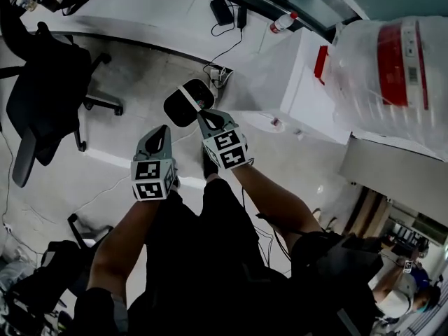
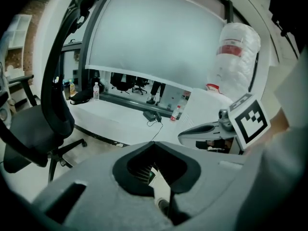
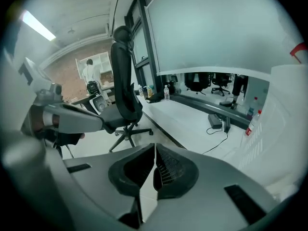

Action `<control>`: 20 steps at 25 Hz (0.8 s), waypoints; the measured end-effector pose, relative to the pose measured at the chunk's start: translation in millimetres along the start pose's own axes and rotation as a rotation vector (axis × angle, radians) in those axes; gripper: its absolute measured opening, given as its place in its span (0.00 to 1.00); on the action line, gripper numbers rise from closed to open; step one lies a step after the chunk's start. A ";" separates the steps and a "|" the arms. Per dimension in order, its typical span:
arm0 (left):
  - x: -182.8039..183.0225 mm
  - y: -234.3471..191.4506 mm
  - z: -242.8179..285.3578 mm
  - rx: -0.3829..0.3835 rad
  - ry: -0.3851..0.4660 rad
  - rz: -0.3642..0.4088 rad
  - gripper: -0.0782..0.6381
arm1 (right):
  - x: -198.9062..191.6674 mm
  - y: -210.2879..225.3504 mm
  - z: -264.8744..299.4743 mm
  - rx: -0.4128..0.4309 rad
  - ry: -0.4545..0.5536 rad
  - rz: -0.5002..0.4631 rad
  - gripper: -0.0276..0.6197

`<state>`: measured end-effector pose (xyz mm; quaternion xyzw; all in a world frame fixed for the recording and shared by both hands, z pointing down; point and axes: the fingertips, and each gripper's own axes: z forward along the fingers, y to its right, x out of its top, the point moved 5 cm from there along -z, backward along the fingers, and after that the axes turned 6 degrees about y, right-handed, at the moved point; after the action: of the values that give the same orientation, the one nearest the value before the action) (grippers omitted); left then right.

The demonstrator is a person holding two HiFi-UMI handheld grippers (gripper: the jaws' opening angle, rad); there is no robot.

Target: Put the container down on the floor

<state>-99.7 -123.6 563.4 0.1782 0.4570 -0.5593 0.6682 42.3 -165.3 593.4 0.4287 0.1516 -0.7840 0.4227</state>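
A white box-shaped container (image 1: 308, 82) with a red clasp stands on the floor, ahead and to the right of both grippers and apart from them. It also shows at the right edge of the left gripper view as the container (image 2: 204, 105). My left gripper (image 1: 163, 130) and right gripper (image 1: 199, 114) hang side by side in the air above the floor. In its own view the left gripper (image 2: 154, 146) is shut with nothing between its jaws. The right gripper (image 3: 154, 148) is shut too and holds nothing.
A plastic-wrapped bundle with a red band (image 1: 392, 68) sits at the right, above the container. A black office chair (image 1: 42, 96) stands at the left. A black oval thing with a white stripe (image 1: 187, 103) lies under the right gripper. A bottle (image 1: 282, 22) and a cabled adapter (image 1: 222, 11) lie on the raised white ledge.
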 end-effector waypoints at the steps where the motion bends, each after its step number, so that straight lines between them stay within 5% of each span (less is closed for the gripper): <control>1: 4.8 4.4 -6.1 0.003 0.009 -0.005 0.12 | 7.2 -2.0 -8.3 0.007 0.007 0.005 0.07; 5: 21.9 24.0 -25.4 -0.021 0.043 -0.017 0.12 | 40.0 -0.3 -46.8 -0.050 0.067 -0.024 0.06; 8: 39.5 37.3 -35.2 -0.099 0.065 0.087 0.12 | 63.1 -1.8 -72.0 -0.099 0.090 -0.036 0.05; 20: 105.2 69.9 -82.5 -0.125 0.139 0.112 0.12 | 134.2 -24.3 -139.7 -0.044 0.171 -0.099 0.05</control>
<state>-74.6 -101.6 416.4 0.1999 0.5256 -0.4776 0.6750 62.2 -138.4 401.0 0.4766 0.2256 -0.7609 0.3781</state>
